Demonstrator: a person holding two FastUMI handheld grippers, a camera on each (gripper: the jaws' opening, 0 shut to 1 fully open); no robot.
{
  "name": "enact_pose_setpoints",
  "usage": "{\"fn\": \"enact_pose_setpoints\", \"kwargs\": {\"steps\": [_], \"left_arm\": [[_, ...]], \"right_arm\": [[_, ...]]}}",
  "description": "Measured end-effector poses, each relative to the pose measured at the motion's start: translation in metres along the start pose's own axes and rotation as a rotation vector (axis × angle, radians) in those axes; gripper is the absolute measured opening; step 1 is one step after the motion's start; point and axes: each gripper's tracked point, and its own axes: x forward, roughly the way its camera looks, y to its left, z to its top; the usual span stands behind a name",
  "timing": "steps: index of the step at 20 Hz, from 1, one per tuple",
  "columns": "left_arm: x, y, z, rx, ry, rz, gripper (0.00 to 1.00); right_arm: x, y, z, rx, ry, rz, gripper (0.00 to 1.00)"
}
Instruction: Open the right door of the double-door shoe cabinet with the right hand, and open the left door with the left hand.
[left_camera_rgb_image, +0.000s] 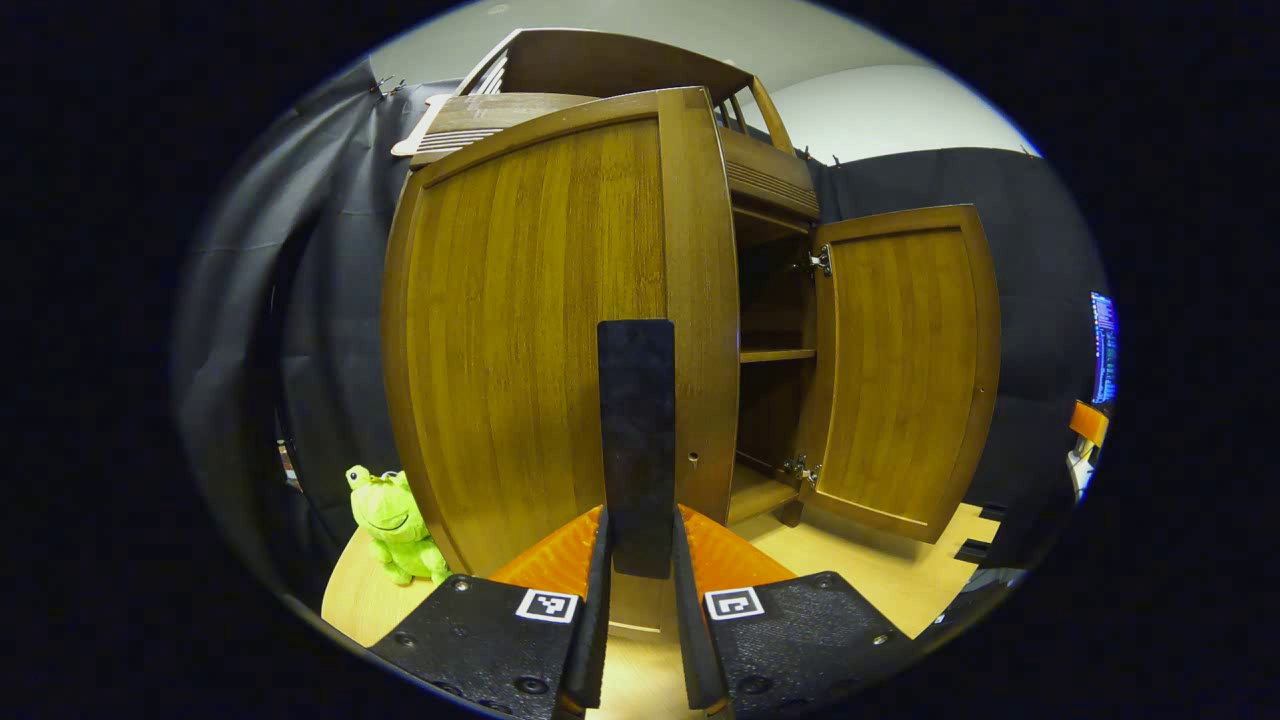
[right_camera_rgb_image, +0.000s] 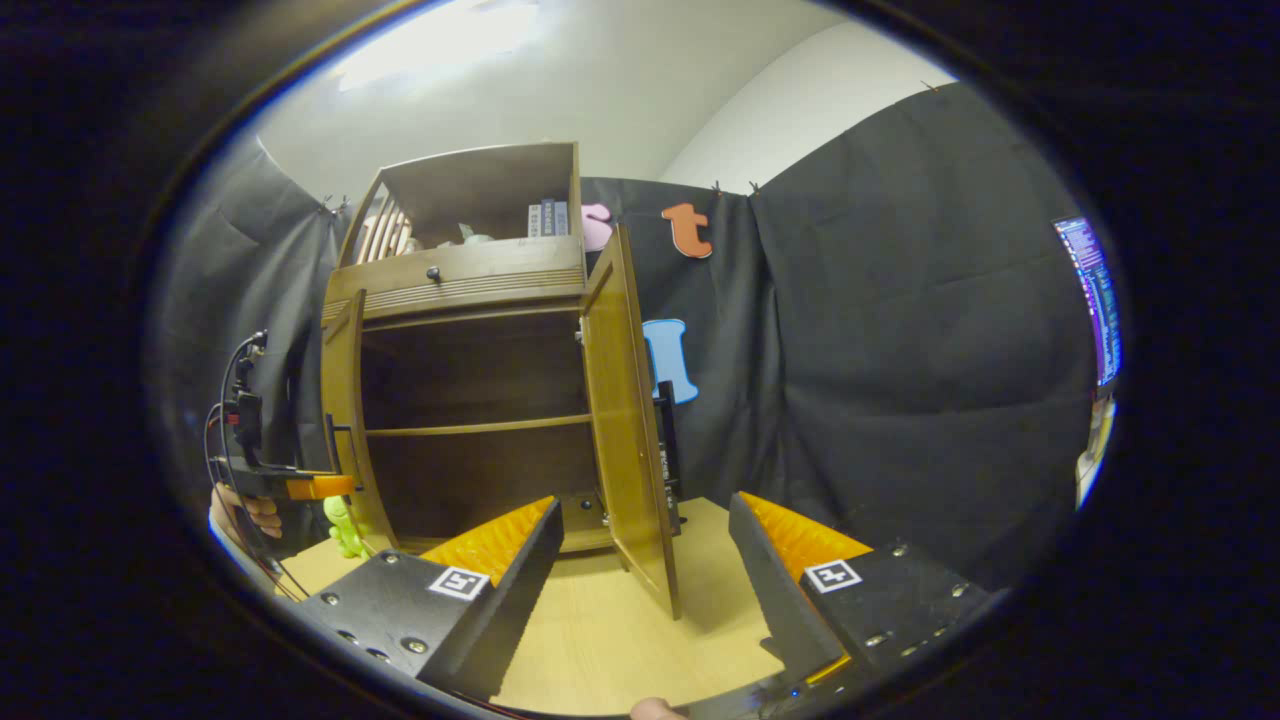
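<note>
While left gripper (left_camera_rgb_image: 640, 560) seemingly clamps handle (left_camera_rgb_image: 636, 440), both doors stand open

Left gripper (left_camera_rgb_image: 640, 600): black screwed plates, square markers, ribbed fingers (left_camera_rgb_image: 560, 555)

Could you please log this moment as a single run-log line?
right door: swung open | left door: partly open | left claw: shut on left door handle | right claw: open, holding nothing
</note>
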Motion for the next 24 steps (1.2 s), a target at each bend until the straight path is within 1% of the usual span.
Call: {"fn": "enact_pose_setpoints", "kwargs": {"steps": [3,9,11,12,15,18,20,21,22,24], "left_arm": [[-0.015,0.006,0.001,-0.004,-0.014,0.008,0.32],[-0.045,0.024,0.000,-0.041,-0.024,0.034,0.32],[-0.056,0.032,-0.002,-0.047,-0.032,0.050,0.31],[-0.061,0.035,-0.002,-0.045,-0.036,0.054,0.30],[-0.075,0.047,-0.002,-0.041,-0.044,0.076,0.29],[-0.090,0.070,0.000,-0.003,-0.059,0.115,0.28],[-0.095,0.079,0.001,0.008,-0.062,0.119,0.27],[-0.099,0.085,0.001,0.009,-0.058,0.118,0.27],[-0.102,0.094,0.002,0.011,-0.060,0.126,0.27],[-0.108,0.113,0.004,0.008,-0.070,0.161,0.27]], "right_arm": [[-0.002,0.004,0.004,-0.009,-0.010,0.010,0.99],[0.000,0.027,0.004,-0.035,-0.008,0.058,0.99],[0.002,0.039,0.004,-0.041,-0.004,0.074,1.00],[0.002,0.042,0.004,-0.043,-0.002,0.079,0.99],[0.003,0.052,0.001,-0.040,0.005,0.101,0.99],[0.003,0.063,0.004,-0.044,0.003,0.123,0.99],[0.005,0.068,0.006,-0.038,0.000,0.133,0.99],[0.006,0.071,0.004,-0.035,0.003,0.138,0.95],[0.005,0.073,0.003,-0.032,0.007,0.144,0.99],[0.005,0.075,0.002,-0.035,0.007,0.152,0.99]]}}
